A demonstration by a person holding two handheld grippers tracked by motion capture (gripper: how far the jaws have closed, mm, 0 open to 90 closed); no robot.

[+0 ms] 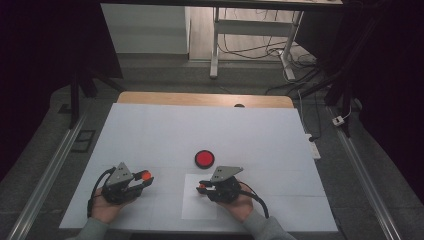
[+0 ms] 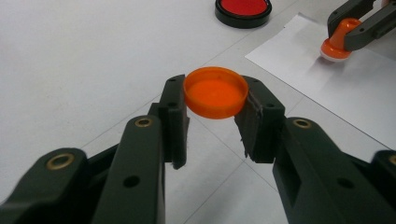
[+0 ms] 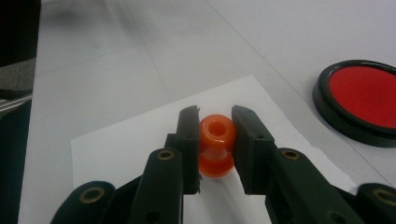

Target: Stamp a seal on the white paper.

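Orange round cap (image 2: 215,92) in left tongs (image 2: 215,114); waisted stamp (image 3: 216,145) in right tongs (image 3: 216,128).

My right hand-held gripper (image 3: 214,122) is clamped on an orange stamp (image 3: 215,145) standing on white paper (image 3: 116,154); a red ink pad (image 3: 362,100) sits right on the tabletop (image 3: 116,60)

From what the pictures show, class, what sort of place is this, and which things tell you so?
Probably a lab or workshop set up for recording. A white-covered table stands among dark stands and loose floor cables, with a power strip beside it. A person's hands work two camera-fitted grippers there.
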